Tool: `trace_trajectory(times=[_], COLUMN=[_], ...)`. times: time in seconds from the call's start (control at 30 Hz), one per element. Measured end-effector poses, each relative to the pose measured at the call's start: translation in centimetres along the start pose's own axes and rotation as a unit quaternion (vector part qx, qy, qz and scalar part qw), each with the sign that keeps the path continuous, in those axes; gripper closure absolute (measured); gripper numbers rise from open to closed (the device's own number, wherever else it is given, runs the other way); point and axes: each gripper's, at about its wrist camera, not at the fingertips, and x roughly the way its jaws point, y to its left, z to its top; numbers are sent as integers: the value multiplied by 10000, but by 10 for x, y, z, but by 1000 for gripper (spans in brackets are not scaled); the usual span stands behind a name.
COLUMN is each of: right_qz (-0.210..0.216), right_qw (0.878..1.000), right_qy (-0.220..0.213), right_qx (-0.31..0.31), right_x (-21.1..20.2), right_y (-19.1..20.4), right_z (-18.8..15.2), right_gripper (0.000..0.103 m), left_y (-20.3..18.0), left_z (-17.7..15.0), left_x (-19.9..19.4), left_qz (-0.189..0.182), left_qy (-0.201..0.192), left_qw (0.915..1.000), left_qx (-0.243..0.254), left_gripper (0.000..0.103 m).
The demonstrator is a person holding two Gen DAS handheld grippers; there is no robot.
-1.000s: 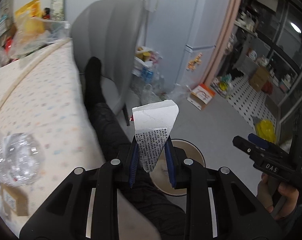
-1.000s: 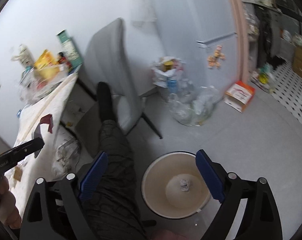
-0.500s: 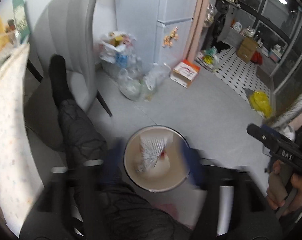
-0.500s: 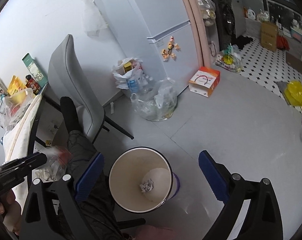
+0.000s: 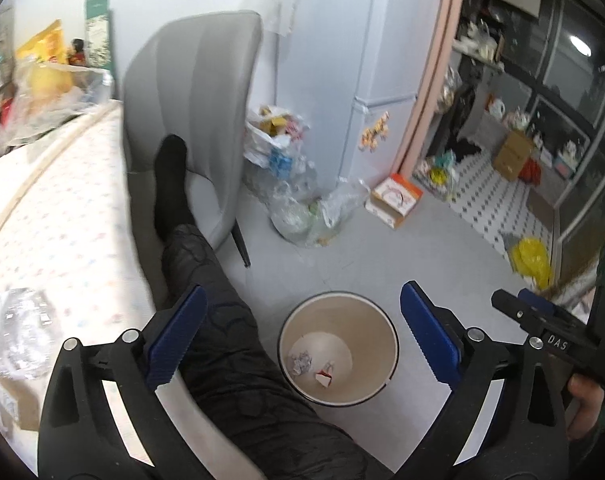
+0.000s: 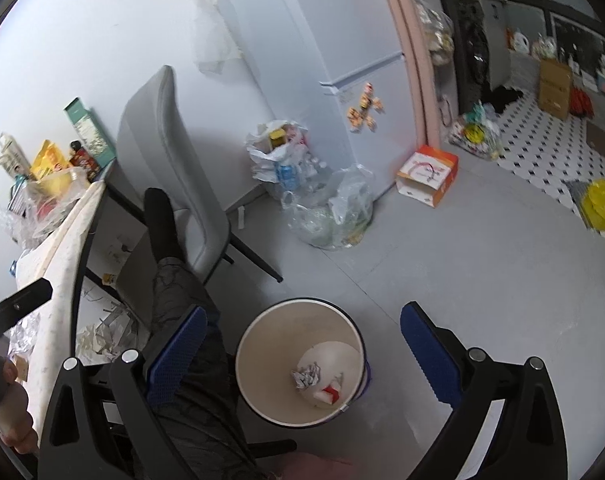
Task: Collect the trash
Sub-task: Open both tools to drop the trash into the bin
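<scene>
Grey floor point(image 5: 382, 248) fills the middle of both wrist views, and on it, low centre, stands one open-topped waste bin point(image 5: 384, 320), set beside the seated person's leg point(image 5: 214, 280), probably so either hand can drop into it without reaching. One grey chair point(image 5: 190, 88) sits in the upper left, with the person's socked foot point(image 5: 170, 176) propped on its seat. One table point(image 5: 62, 200) with a speckled cloth runs down the left edge; more litter, clear crumpled plastic point(image 5: 14, 320), waits on it at lower left.

The left gripper point(image 5: 302, 340) hangs over the bin; its jaws have just been opening and now stand wide, nothing between them. The right gripper point(image 6: 302, 356) is likewise spread wide and empty above the bin, its jaws having widened a little too.

Inside the bin lie two pieces of trash: one crumpled paper wad point(image 6: 305, 374) and one white scrap with red on it point(image 6: 329, 393), both on the bottom, close together
</scene>
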Motion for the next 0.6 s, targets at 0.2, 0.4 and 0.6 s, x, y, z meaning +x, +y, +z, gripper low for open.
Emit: trace_trajectory(times=[0.2, 0.4, 0.6], right_qz=[199, 261, 364], right_qw=[9990, 9956, 9947], right_qy=[83, 42, -25], right_qx=[-388, -898, -964], right_x=[-8, -22, -33], right_y=[42, 90, 125], right_z=[2, 0, -2], right_gripper=[8, 8, 8], left_y=[40, 81, 118], left_z=[-5, -20, -31], left_x=[-34, -67, -97], left_qz=[86, 115, 308], left_qy=[-392, -743, -1012], left_qw=[9980, 9930, 9869], left_qx=[-479, -911, -1219], left_gripper=[6, 6, 6])
